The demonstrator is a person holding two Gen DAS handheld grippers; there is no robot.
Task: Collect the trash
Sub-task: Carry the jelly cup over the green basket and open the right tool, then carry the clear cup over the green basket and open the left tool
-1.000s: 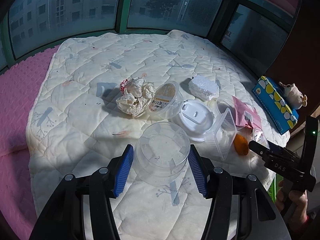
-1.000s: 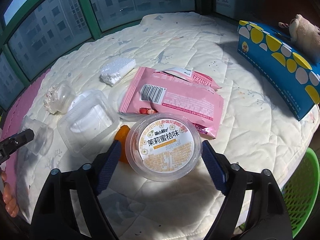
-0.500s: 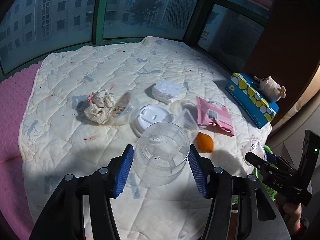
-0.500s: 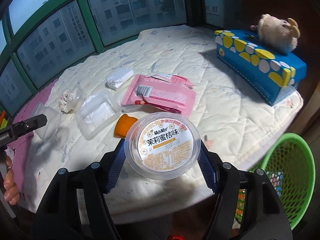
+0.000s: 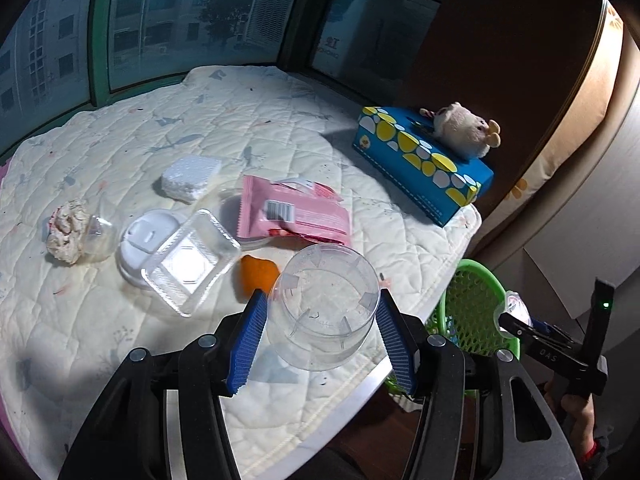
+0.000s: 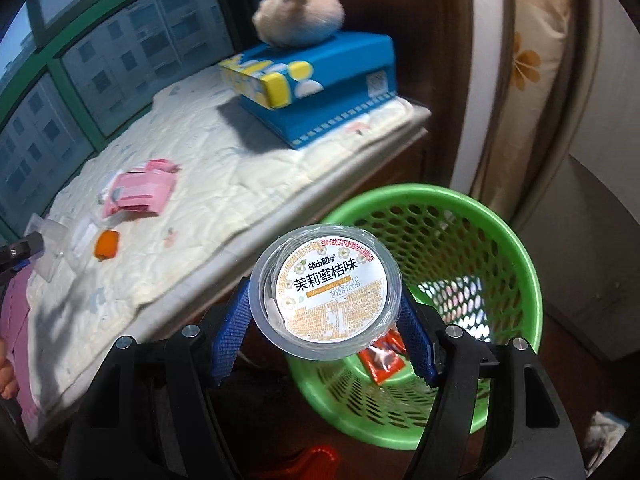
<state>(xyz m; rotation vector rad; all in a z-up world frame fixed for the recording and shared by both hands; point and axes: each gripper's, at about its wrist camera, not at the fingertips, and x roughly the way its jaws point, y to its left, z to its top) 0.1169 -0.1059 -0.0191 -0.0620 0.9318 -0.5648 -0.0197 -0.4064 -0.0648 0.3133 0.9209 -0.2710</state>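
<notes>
Gripping a round clear plastic cup with a printed label lid (image 6: 327, 295), your right gripper (image 6: 325, 320) holds it over the near rim of the green mesh plastic basket (image 6: 472, 248), where a red wrapper (image 6: 380, 360) already lies. Your left gripper (image 5: 320, 340) is closed on an empty clear plastic tub (image 5: 325, 306) above the quilt's edge. Beyond those jaws much remains: orange peel (image 5: 258, 276), clear clamshell box (image 5: 192, 260), pink snack packet (image 5: 292, 212), white foam block (image 5: 191, 178), crumpled tissue (image 5: 66, 230).
</notes>
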